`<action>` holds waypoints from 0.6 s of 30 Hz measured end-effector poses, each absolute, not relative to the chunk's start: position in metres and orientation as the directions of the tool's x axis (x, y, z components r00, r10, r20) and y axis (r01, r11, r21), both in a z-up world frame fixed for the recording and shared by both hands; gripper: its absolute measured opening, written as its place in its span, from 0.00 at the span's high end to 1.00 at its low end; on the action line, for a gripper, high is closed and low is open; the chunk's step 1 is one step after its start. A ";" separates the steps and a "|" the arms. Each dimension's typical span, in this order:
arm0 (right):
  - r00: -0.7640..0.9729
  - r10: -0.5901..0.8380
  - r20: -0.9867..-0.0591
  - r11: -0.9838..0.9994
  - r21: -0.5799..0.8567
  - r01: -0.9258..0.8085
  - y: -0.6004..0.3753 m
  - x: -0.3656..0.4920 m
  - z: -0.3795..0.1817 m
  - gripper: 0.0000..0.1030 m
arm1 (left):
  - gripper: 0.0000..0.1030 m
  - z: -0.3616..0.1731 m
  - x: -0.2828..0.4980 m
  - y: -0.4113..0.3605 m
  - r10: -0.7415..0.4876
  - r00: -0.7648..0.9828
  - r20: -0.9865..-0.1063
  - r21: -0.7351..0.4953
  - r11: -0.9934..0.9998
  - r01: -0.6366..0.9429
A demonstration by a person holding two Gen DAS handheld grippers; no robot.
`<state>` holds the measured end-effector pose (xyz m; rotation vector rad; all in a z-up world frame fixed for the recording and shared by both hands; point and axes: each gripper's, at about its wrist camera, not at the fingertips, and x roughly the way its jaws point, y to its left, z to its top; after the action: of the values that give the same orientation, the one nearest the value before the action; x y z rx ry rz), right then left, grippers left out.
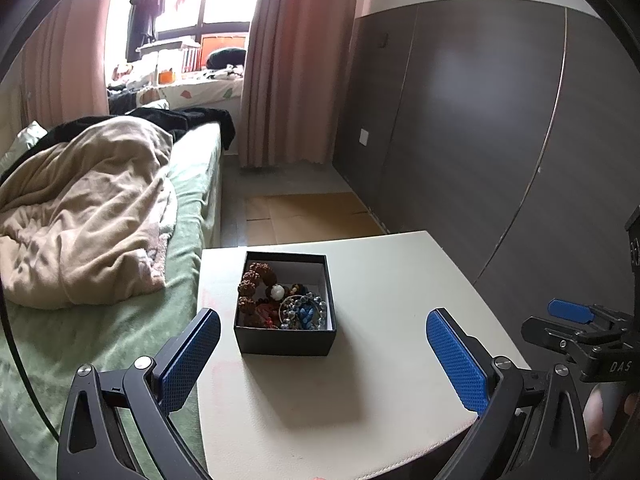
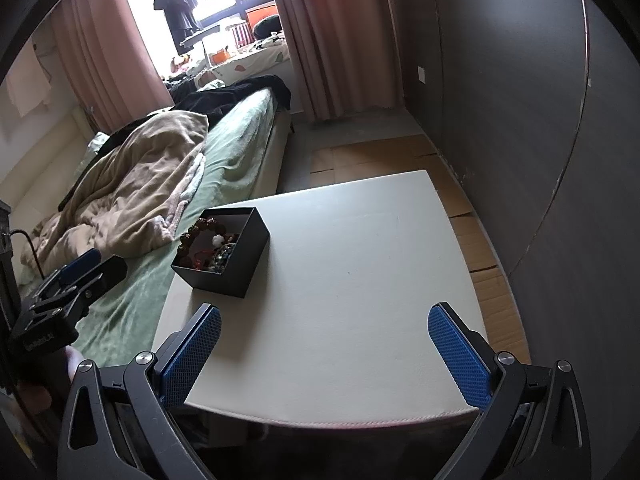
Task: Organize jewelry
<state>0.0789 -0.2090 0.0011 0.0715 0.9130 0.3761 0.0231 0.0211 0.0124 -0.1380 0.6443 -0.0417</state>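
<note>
The black box (image 1: 285, 336) sits lidless on the white surface (image 1: 400, 280), toward its bed-side edge, and all the jewelry in view is inside it: a bracelet of big knobbly brown beads (image 1: 254, 284) w/ 1 white bead (image 1: 277, 291), something red (image 1: 267, 316) low in the corner, and a silvery-blue beaded piece (image 1: 305, 310) on the right. The pieces lie heaped and overlapping, not sorted. Nothing loose shows on the surface around the box (the right wrist view agrees).

Left claw (image 1: 323, 354) hangs just short of the box, jaws wide, nothing between them; the box lines up roughly w/ the gap. Right claw (image 2: 325, 354) is over bare surface, also wide and empty, box well off to its left.

Judgement: this fits 2 stages, either pieces gathered into the box and the job near its end, or a jumbled box waiting to be sorted out. The pics don't settle which, so no specific move can be called.

Beyond: bed (image 1: 188, 184) w/ beige blanket (image 1: 88, 208).
</note>
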 end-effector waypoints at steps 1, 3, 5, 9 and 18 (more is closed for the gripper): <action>0.550 0.349 -0.759 0.932 0.220 -0.288 -0.209 0.079 0.001 0.00 | 0.00 0.013 0.023 0.021 -0.082 0.800 -0.595 -0.141 0.990 -0.004; 0.551 0.348 -0.759 0.932 0.218 -0.288 -0.208 0.078 0.001 0.00 | 0.00 0.012 0.023 0.021 -0.082 0.799 -0.596 -0.141 0.990 -0.004; 0.551 0.347 -0.759 0.933 0.218 -0.287 -0.208 0.078 0.001 0.00 | 0.00 0.012 0.023 0.021 -0.081 0.799 -0.596 -0.141 0.990 -0.004; 0.549 0.345 -0.761 0.933 0.218 -0.285 -0.208 0.078 0.000 0.00 | 0.00 0.012 0.024 0.021 -0.081 0.797 -0.598 -0.139 0.990 -0.004; 0.550 0.342 -0.762 0.934 0.214 -0.284 -0.206 0.077 -0.001 0.00 | 0.00 0.012 0.024 0.020 -0.085 0.796 -0.599 -0.139 0.990 0.001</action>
<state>0.0775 -0.2064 -0.0006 0.0682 0.9165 0.3710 0.0242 0.0198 0.0125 -0.1342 0.6488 -0.0463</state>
